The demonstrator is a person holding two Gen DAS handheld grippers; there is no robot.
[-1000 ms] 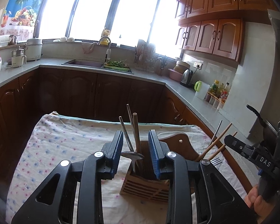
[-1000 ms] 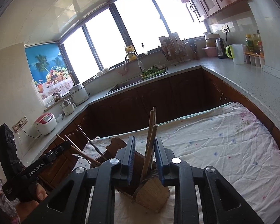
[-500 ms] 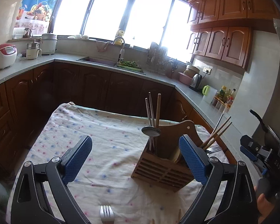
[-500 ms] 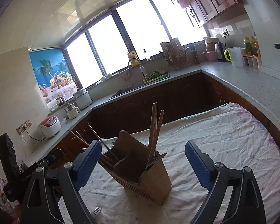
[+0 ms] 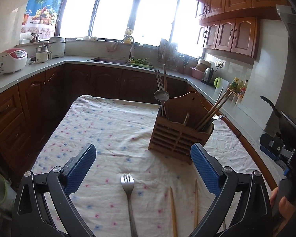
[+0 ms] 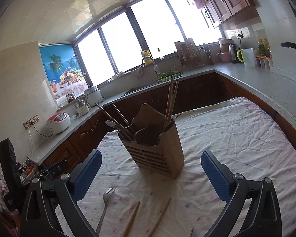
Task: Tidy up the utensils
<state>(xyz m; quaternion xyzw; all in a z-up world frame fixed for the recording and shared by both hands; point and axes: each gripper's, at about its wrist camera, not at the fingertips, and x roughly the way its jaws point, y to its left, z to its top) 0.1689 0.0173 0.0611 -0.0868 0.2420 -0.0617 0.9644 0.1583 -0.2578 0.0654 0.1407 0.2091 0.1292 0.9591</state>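
A slatted wooden utensil holder (image 5: pixel 178 136) stands on the cloth-covered table; it also shows in the right wrist view (image 6: pixel 157 154). It holds a metal spoon (image 5: pixel 161 95), chopsticks (image 5: pixel 215 108) and a fork. A loose metal fork (image 5: pixel 129 195) lies on the cloth in front of it, with two wooden chopsticks (image 5: pixel 172 211) to its right; the fork (image 6: pixel 105 203) and the chopsticks (image 6: pixel 133 217) show in the right wrist view too. My left gripper (image 5: pixel 143 166) is open and empty, pulled back above the fork. My right gripper (image 6: pixel 151 174) is open and empty, back from the holder.
The floral tablecloth (image 5: pixel 108 126) covers the table. Dark wood cabinets and a grey counter (image 5: pixel 29 69) wrap around behind it, with a rice cooker (image 5: pixel 12 60), sink and kettle. The other hand-held gripper (image 5: pixel 286 154) is at the right edge.
Both grippers opened, let go of the utensils in the holder and pulled back and up. The loose fork and chopsticks on the cloth have come into view.
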